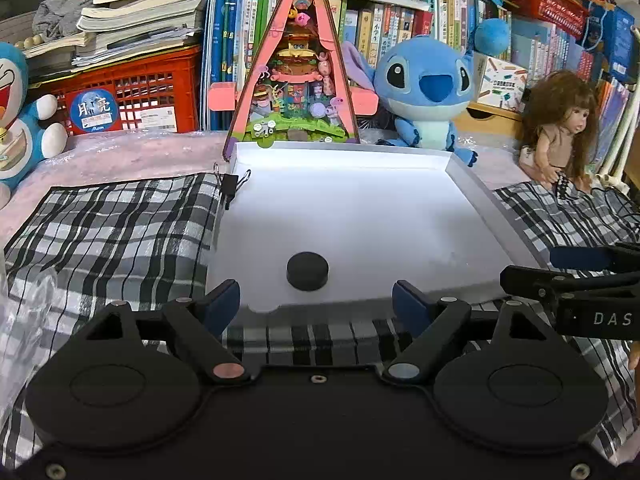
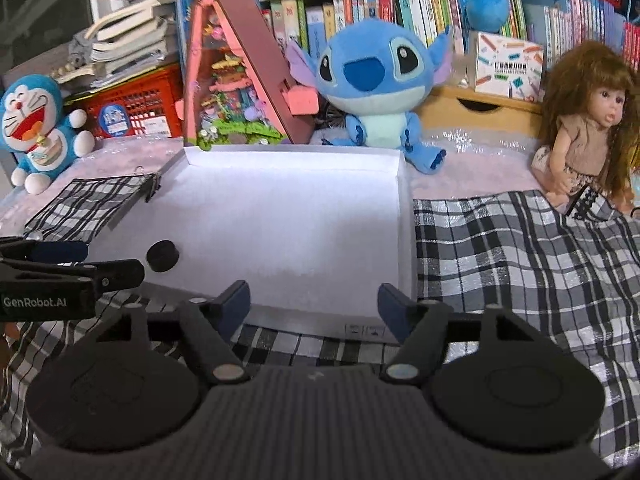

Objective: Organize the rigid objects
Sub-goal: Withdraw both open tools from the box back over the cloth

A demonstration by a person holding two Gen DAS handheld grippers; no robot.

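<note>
Item: black disc [image 1: 307, 271] — small, round, flat-topped; lies loose inside white tray [image 1: 456, 168], near tray's front edge, toward its left side. Nothing touching it.

Left hand-held gripper [image 1: 316, 300]: just in front of tray, lined up w/ disc; jaws wide apart, nothing between pads, holds nothing. Blue pads hang at tray's front lip.

Right hand-held gripper [image 2: 314, 302]: also at tray's front lip, right of the left one; jaws spread wide, empty.

Step in hand (judgement): disc looks set down in tray, both grippers clear of it — likely release done, next item to fetch. To do it well: keep pads above front lip when backing off, don't nudge disc, don't drag tray.

Edges/room, rel. to tray:
- Low walls all round; front lip nearest pads, the one to catch.
- Most of tray floor bare — ample room behind & right of disc.
- Binder clip [image 1: 230, 184] on left wall near back corner, pinning plaid cloth [image 1: 112, 228].
- Plaid cloth left, right & in front; looks flat, could snag.
- Behind: A-frame toy house [image 1: 296, 80], blue plush [image 1: 424, 88]; doll [image 1: 560, 128] to back right. All well apart from disc.
- The two grippers sit near each other at front — mind crossing.
</note>
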